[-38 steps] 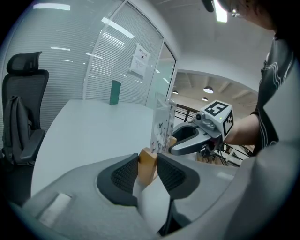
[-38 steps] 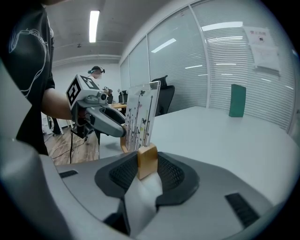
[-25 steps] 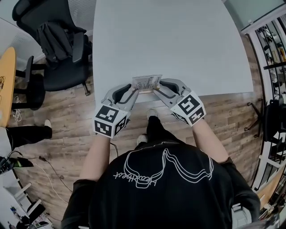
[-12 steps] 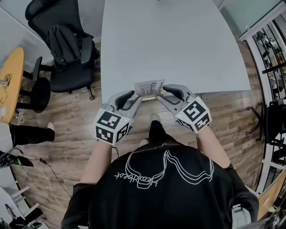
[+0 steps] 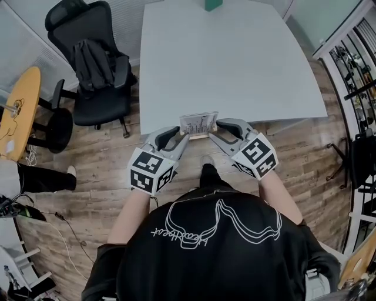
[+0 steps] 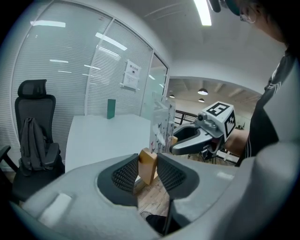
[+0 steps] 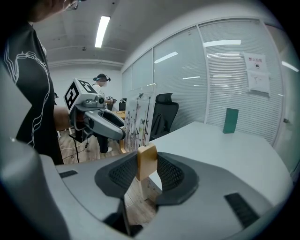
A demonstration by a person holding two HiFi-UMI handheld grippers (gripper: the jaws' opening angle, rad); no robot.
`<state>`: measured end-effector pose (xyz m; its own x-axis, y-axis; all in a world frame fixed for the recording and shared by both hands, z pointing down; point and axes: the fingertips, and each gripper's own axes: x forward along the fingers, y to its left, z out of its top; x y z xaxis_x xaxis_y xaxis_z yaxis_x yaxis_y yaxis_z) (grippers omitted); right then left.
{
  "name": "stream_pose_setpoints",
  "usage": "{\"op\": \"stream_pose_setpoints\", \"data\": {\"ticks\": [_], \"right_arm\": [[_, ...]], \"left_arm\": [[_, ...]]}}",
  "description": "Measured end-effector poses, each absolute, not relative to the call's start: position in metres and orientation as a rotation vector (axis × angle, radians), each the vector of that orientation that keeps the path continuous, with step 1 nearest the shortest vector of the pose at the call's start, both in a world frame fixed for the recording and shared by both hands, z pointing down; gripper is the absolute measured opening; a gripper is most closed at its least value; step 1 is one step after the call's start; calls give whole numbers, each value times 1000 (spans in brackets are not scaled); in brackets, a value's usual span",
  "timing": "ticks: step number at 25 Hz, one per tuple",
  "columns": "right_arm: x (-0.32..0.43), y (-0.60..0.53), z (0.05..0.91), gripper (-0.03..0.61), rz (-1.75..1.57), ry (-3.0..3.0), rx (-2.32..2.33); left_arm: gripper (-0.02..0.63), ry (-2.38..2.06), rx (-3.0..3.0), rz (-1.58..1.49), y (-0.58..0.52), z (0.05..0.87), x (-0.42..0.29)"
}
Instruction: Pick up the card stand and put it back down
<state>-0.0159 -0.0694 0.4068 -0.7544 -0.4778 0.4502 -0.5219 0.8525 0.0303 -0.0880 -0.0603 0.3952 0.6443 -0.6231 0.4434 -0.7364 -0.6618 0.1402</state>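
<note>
We are holding the card stand (image 5: 198, 124) from both sides, right at the near edge of the white surface (image 5: 235, 59). The left gripper (image 5: 181, 139) is squeezing one end of its wooden base (image 6: 147, 166), and the right gripper (image 5: 215, 133) is squeezing the other end. Both pairs of jaws are pressing on the wood, so the grabbing part looks done. In both gripper views we are seeing the brown floor (image 5: 106, 176) under the wood, so we think we are lifting the stand a little, but we cannot tell for sure that it is off the surface. Putting it back down and letting go are the parts left to do. Now we are looking for words. The clear card (image 7: 137, 119) standing in the base is showing thin drawn stems and tiny butterflies, but no words we can read. A paper sign (image 6: 132, 75) is hanging on the glass wall, and its writing is too small for us. The black shirt (image 5: 211, 253) is showing curly white writing, but it is upside down and we cannot make it out. The cube (image 5: 151, 170) on each gripper is showing only black and white squares, not letters. A green block (image 5: 212, 4) is standing at the far edge, well apart from the stand, with no words on it.
</note>
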Motion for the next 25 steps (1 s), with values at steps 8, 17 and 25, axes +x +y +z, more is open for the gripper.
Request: {"op": "stream_pose_setpoints", "data": {"ticks": [8,17,25], "right_arm": [[-12,-63,404,136,136,-2591,746],[-10,-69,405,136,138,-2592,744],[-6,-81,402,135,137,-2591,742]], "left_arm": [[129,-1097,2560,533,-53,392,-84],[129,-1100,2553,542,-60,392,-82],[129,-1103,2545,531,-72,390,-78]]}}
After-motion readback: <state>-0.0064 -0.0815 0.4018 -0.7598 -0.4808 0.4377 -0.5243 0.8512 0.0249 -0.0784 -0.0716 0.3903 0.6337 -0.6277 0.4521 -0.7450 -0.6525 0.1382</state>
